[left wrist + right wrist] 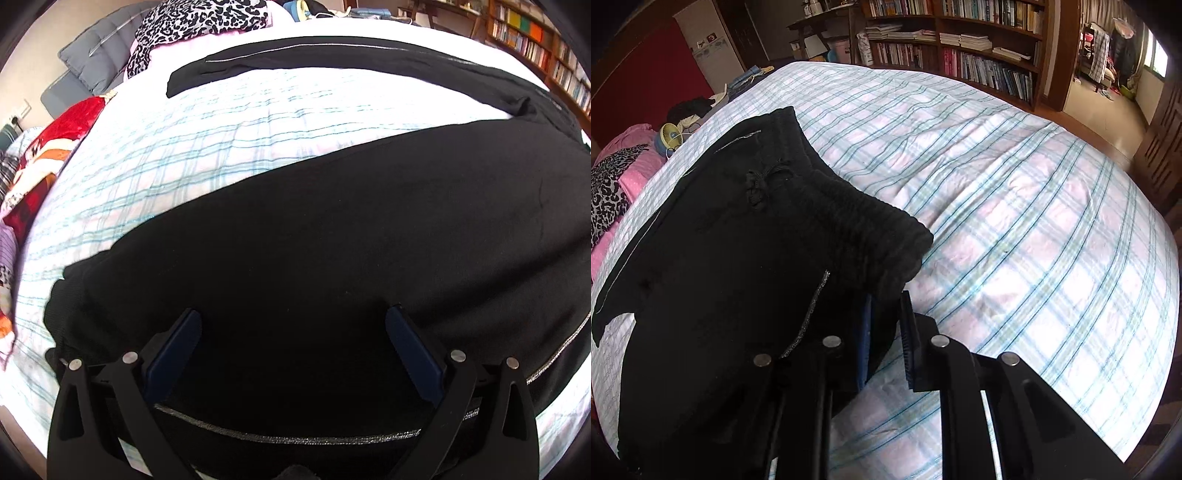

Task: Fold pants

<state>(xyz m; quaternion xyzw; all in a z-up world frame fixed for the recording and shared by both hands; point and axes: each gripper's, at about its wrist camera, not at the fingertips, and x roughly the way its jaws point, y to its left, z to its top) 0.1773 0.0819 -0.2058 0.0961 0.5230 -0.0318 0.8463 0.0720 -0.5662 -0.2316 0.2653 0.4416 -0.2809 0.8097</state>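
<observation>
The black pants [332,240] lie spread on the bed [184,147], legs apart in a V with plaid sheet between them, the ribbed waistband [857,221] and its knotted drawstring [759,184] toward the bed's middle. The right gripper [886,332] has its jaws clamped on the waistband's near corner, while the left gripper [293,332] hangs over the nearer leg with jaws wide apart, holding nothing. A leopard-print cloth [192,22] and a small fan [670,136] sit at the bed's far edge, bookshelves [979,44] beyond.
</observation>
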